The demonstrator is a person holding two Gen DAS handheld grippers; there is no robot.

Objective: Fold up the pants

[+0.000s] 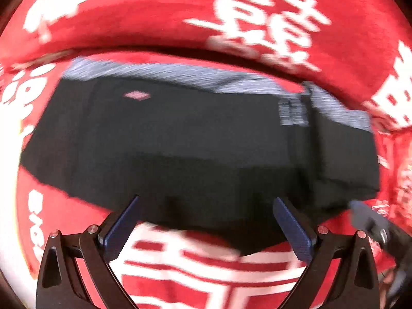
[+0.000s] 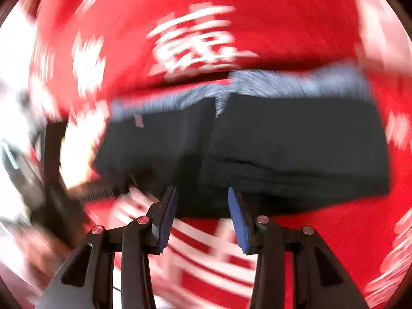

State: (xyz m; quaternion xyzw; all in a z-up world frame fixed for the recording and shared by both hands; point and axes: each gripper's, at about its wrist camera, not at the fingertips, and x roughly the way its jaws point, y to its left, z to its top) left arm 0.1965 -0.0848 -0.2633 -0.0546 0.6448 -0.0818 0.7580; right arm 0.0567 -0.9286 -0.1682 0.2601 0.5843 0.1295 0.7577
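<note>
Blurring hides detail on folded pants [image 2: 257, 141]; cloth [image 2: 322, 244] beneath.

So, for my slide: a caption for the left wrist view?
Open left tongs over folded black pants on a red blanket.

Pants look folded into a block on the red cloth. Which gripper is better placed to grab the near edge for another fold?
Probably the left gripper: wide open, it straddles the pants' near edge around its middle. The right gripper, narrower, sits toward one end. Both views are blurred.
</note>
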